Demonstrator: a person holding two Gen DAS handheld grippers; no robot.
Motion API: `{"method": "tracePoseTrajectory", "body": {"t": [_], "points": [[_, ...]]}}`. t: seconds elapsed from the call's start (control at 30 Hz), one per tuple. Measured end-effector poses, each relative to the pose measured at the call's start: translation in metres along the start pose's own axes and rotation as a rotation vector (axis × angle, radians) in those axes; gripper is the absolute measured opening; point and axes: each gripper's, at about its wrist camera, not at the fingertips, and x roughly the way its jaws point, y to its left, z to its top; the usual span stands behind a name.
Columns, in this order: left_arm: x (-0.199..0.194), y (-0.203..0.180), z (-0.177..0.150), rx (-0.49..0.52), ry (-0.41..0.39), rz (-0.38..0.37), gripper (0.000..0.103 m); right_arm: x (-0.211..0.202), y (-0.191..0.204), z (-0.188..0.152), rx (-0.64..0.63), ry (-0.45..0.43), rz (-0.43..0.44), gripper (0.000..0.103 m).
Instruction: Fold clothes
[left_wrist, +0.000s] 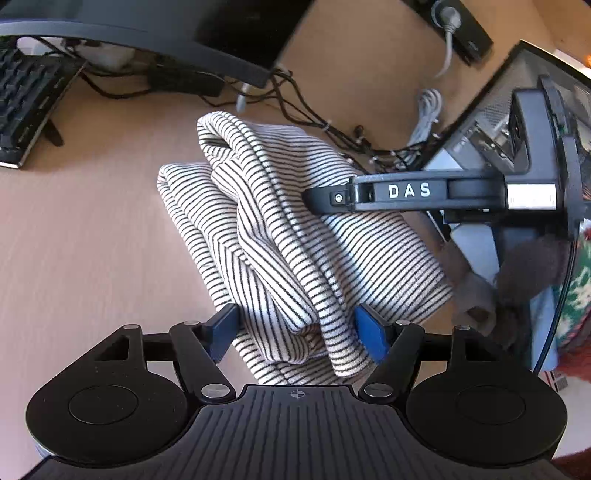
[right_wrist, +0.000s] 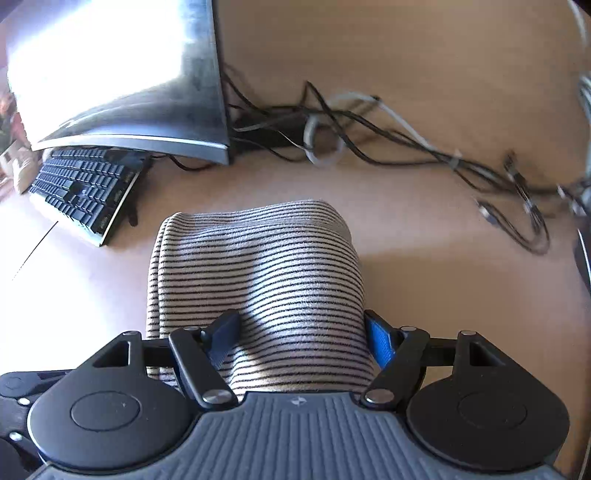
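Because the striped garment (left_wrist: 280, 236) lay bundled on the desk (left_wrist: 92, 240), both the left gripper (left_wrist: 295, 332) and right gripper (right_wrist: 301, 341) straddled its folds, fingers apart; neither visibly pinched cloth, likely positioning for another fold.

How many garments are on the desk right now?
1: a striped garment, bunched on the wooden desk right of the keyboard, between both grippers' fingers. Its folds may hide more.

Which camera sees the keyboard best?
The right wrist view: the keyboard shows rows of keys under the curved monitor. The left wrist view catches only one end of it at the picture's edge.
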Motion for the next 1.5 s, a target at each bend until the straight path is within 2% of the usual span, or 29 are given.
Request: {"method": "tracePoseTrajectory", "body": {"t": [0.13,0.3,0.37,0.5,0.6,0.7,0.93,1.03,1.1,1.23,1.4,1.5], "points": [[-0.023,0.010,0.010,0.006,-0.009,0.000,0.072,-0.006,0.005,-0.005,-0.035,-0.062,-0.022,0.074],[-0.067,0.017,0.029,0.104,0.000,0.035,0.079,-0.052,0.038,-0.024,-0.210,-0.171,-0.117,0.074],[-0.080,0.020,0.038,0.135,0.019,0.053,0.082,-0.072,0.054,-0.039,-0.286,-0.203,-0.090,0.074],[-0.085,0.020,0.057,0.172,0.052,0.063,0.085,-0.070,0.085,-0.074,-0.383,-0.112,-0.029,0.068],[-0.086,0.017,0.068,0.199,0.079,0.056,0.087,-0.058,0.097,-0.095,-0.415,-0.056,-0.049,0.068],[-0.087,0.011,0.073,0.257,0.109,0.055,0.093,-0.059,0.106,-0.104,-0.443,-0.050,-0.074,0.068],[-0.055,-0.010,0.074,0.341,0.235,0.080,0.094,-0.079,0.106,-0.103,-0.465,-0.087,-0.147,0.067],[-0.050,-0.023,0.068,0.391,0.241,0.055,0.095,-0.084,0.104,-0.103,-0.465,-0.101,-0.181,0.067],[-0.052,-0.026,0.066,0.407,0.214,0.037,0.095,-0.086,0.101,-0.103,-0.484,-0.106,-0.208,0.067],[-0.061,0.001,0.062,0.271,0.171,0.003,0.092,-0.090,0.102,-0.108,-0.593,-0.133,-0.237,0.067],[-0.065,0.044,0.059,0.087,0.136,0.017,0.068,-0.075,0.113,-0.117,-0.767,-0.172,-0.244,0.070],[-0.058,0.054,0.052,0.013,0.089,-0.032,0.058,-0.060,0.121,-0.116,-0.867,-0.226,-0.261,0.070]]}}
